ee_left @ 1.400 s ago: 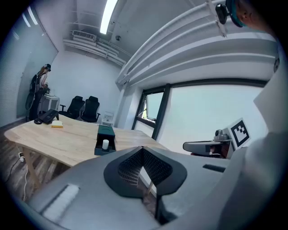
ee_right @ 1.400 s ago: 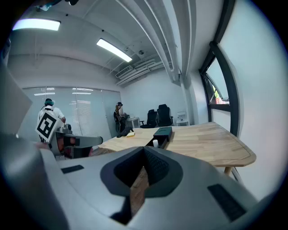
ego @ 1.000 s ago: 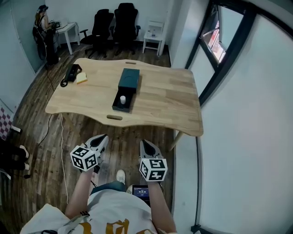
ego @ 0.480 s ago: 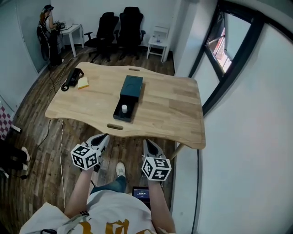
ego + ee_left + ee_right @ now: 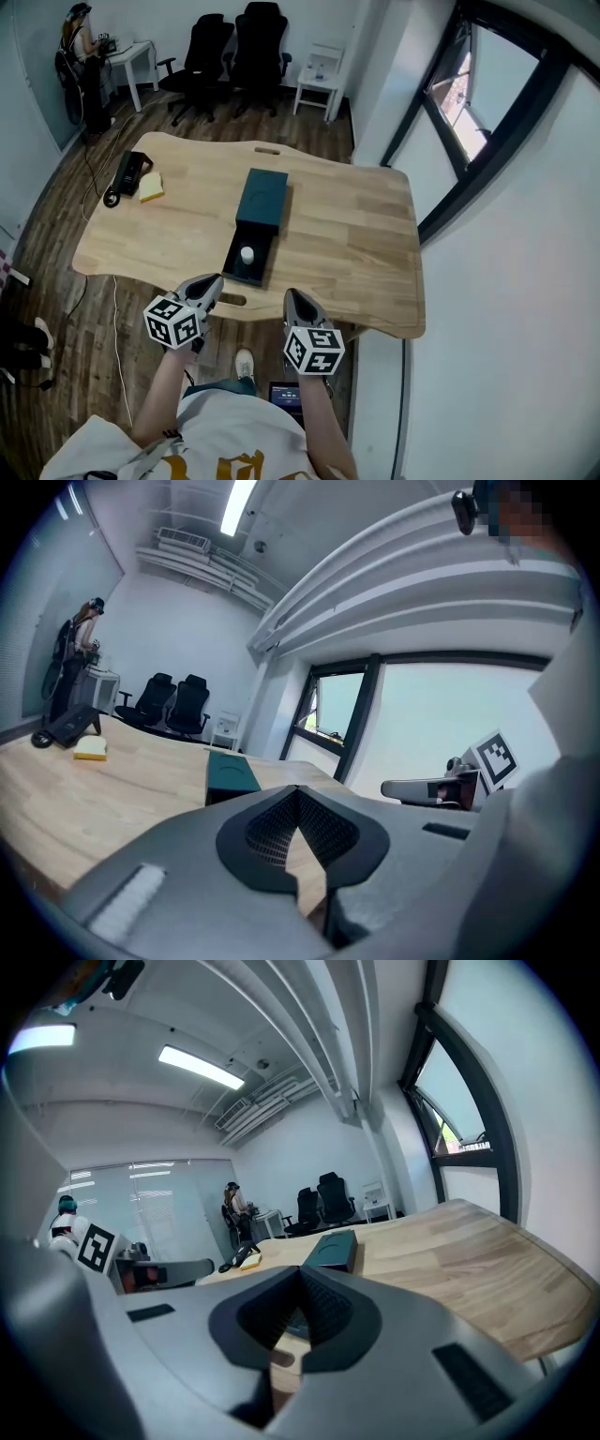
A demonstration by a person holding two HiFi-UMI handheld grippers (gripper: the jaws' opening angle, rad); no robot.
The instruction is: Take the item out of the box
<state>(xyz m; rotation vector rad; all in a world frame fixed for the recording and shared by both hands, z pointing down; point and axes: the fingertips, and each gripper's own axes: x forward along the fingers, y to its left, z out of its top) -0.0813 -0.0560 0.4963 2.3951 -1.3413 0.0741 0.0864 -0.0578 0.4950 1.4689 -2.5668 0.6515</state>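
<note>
A dark teal box lies in the middle of the wooden table, its lid part farther from me. Its open tray reaches toward the near edge and holds a small white item. My left gripper hovers at the table's near edge, just left of the tray, its jaws shut and holding nothing. My right gripper hangs to the tray's right, also shut and holding nothing. The left gripper view shows the box beyond the closed jaws. The right gripper view shows the box beyond its jaws.
A black device and a yellow pad lie at the table's far left. Two black chairs, a white side table and a person at a desk stand beyond. A wall and window frame run along the right.
The table and box have come nearer in the head view as I step toward it. Both grippers stay low in front of me, now reaching the table's near edge.
</note>
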